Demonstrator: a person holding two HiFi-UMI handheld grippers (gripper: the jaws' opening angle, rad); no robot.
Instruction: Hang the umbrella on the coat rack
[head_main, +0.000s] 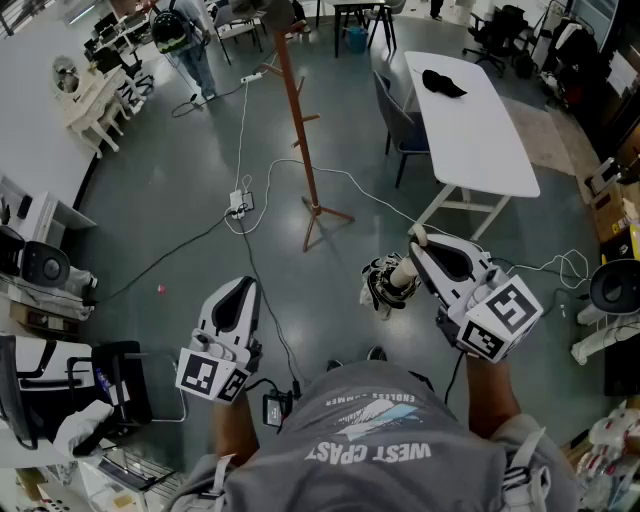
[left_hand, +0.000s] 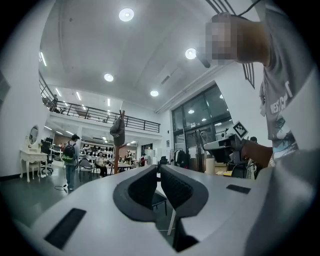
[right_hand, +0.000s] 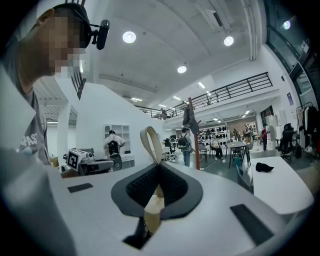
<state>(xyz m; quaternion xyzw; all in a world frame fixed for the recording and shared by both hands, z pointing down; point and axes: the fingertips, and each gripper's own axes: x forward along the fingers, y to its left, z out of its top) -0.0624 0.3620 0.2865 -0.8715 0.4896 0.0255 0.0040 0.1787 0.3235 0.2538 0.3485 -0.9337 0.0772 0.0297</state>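
Two grippers are in use here, and only one is carrying something. The right gripper (head_main: 417, 243) is clamping the pale handle (head_main: 403, 272) of the folded umbrella (head_main: 383, 286) between its pads, and in the right gripper view the strap loop (right_hand: 149, 142) is standing up above the jaws. The umbrella body is hanging below the gripper, over the grey floor, just in front of the person. The left gripper (head_main: 243, 288) is carrying nothing. Its jaws are pressed together, with only a thin slit between the pads.

The coat rack (head_main: 298, 120) is standing well apart from the umbrella, ahead of the person and beside the white table (head_main: 480, 140). Something dark is already hanging at its top, while short pegs lower on the pole seem to be free.

So the step in hand, I think, is the approach — bringing the umbrella to the rack. To do it well, the person should be watching the cable (head_main: 243, 130) that is lying on the floor near the rack's foot. The grip on the handle should stay firm while walking. At the rack, I would raise the strap loop above a free peg and lower it slowly — the loop looks narrow. The jaws should open only when the peg is bearing the weight.
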